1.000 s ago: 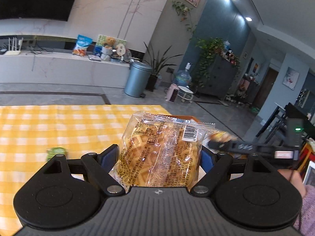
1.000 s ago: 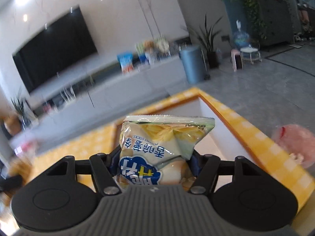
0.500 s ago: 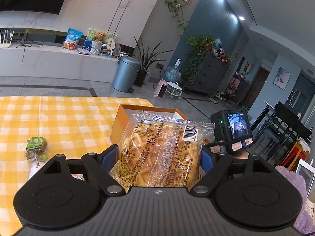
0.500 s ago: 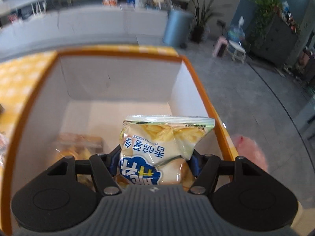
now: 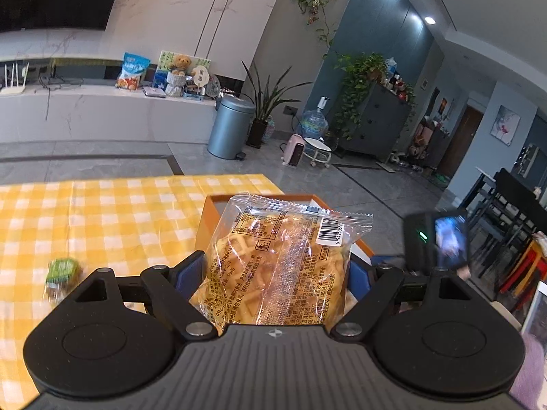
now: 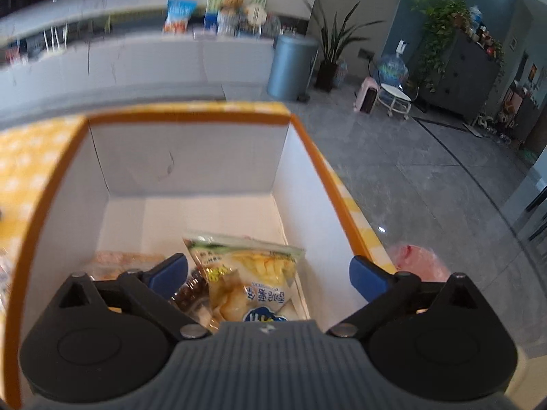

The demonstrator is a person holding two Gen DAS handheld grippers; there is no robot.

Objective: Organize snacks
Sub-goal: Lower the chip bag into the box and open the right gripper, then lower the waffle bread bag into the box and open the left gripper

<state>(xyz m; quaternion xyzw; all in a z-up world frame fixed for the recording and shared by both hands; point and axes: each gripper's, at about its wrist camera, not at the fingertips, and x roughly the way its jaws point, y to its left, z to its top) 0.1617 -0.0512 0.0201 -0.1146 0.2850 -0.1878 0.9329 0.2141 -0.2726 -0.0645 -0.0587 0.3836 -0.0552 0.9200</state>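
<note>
My left gripper (image 5: pixel 273 273) is shut on a clear waffle packet (image 5: pixel 277 266), held up in front of the orange-rimmed box (image 5: pixel 208 205). My right gripper (image 6: pixel 270 270) hangs over the same box (image 6: pixel 191 157), its jaws opening wide. The yellow chip bag (image 6: pixel 253 276) lies loose between and below the blue pads (image 6: pixel 167 270), dropping into the box with neither pad touching it. Other packets (image 6: pixel 119 259) lie on the box floor to the left. In the left wrist view the back of the right gripper (image 5: pixel 434 239) shows past the box.
A yellow checked tablecloth (image 5: pixel 102 215) covers the table. A small green-wrapped snack (image 5: pixel 61 270) lies on it to the left. A pink bag (image 6: pixel 417 259) sits outside the box's right wall. Grey floor and a bin (image 5: pixel 229 126) lie beyond the table edge.
My right gripper has let go of the chip bag, which has dropped into the box, and the jaws have spread wide. The left gripper with the waffle packet has shifted slightly sideways.
</note>
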